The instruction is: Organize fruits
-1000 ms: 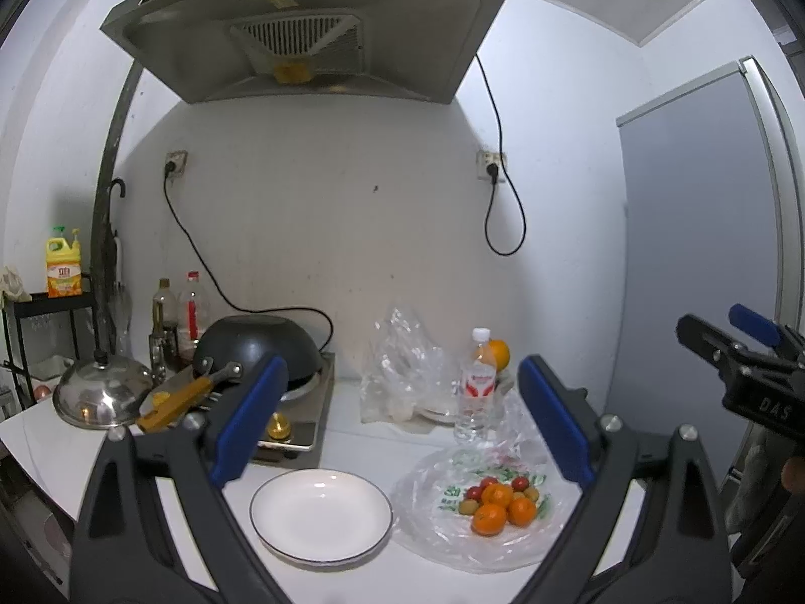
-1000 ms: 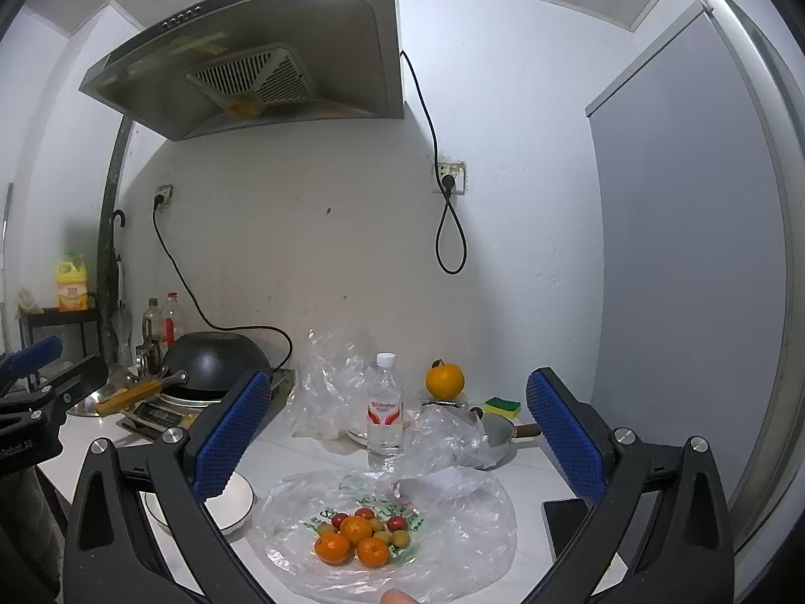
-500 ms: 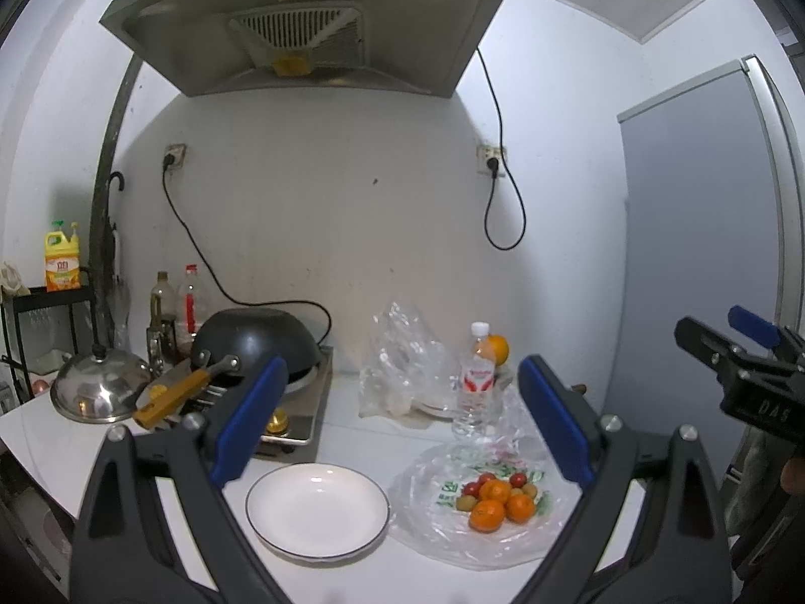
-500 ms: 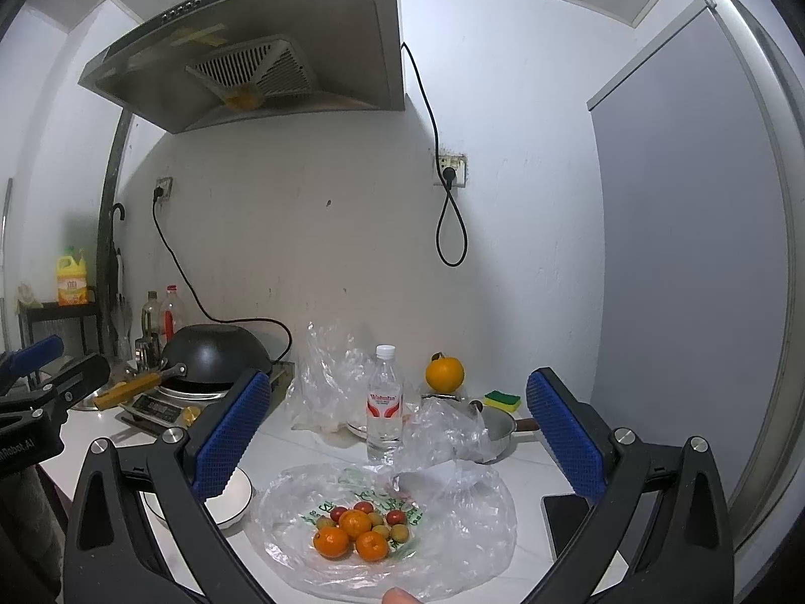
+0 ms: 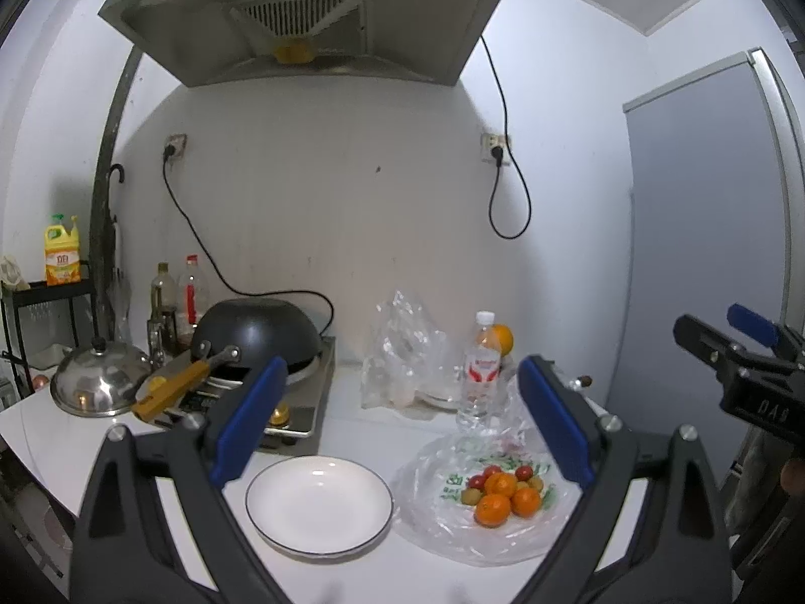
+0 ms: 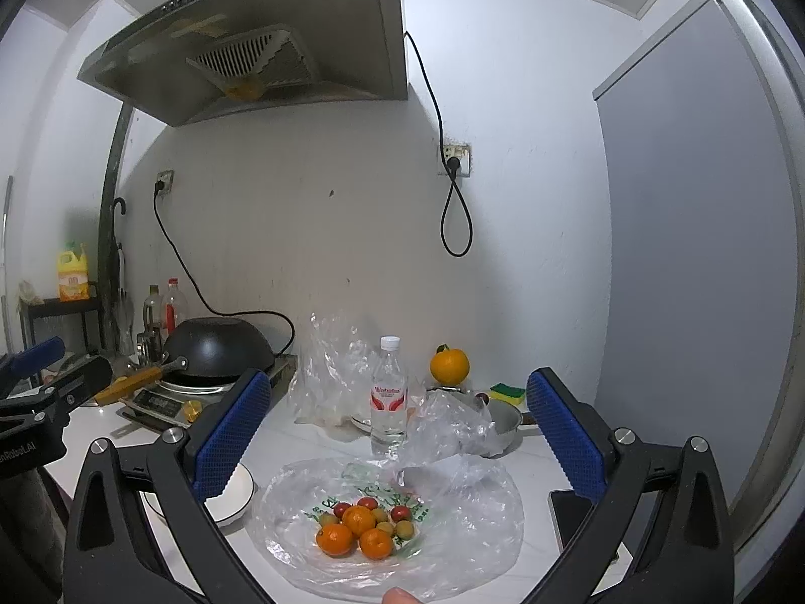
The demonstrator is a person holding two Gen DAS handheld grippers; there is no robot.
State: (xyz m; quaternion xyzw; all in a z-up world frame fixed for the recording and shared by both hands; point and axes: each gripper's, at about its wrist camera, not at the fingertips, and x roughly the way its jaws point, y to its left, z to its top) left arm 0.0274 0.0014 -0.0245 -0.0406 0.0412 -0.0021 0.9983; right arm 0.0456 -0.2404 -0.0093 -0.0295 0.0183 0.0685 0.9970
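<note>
"das" on right gripper (image 5: 754, 347)

plate (image 5: 318, 503): white, thin dark line round the rim
plastic bag (image 6: 468, 528): clear, green printing
tangerines (image 6: 358, 529): bright orange
small round fruits (image 6: 371, 503): some red, some yellow-green
water bottle (image 6: 388, 392): clear, white cap, red and white label
large orange (image 6: 449, 365): orange, green stem
sponge (image 6: 507, 391): yellow and green
wok (image 5: 256, 334): black, yellow-brown handle
detergent bottle (image 5: 62, 250): yellow, orange label
gripper pads (image 6: 229, 438): blue, fine grid texture, on black fingers
</note>
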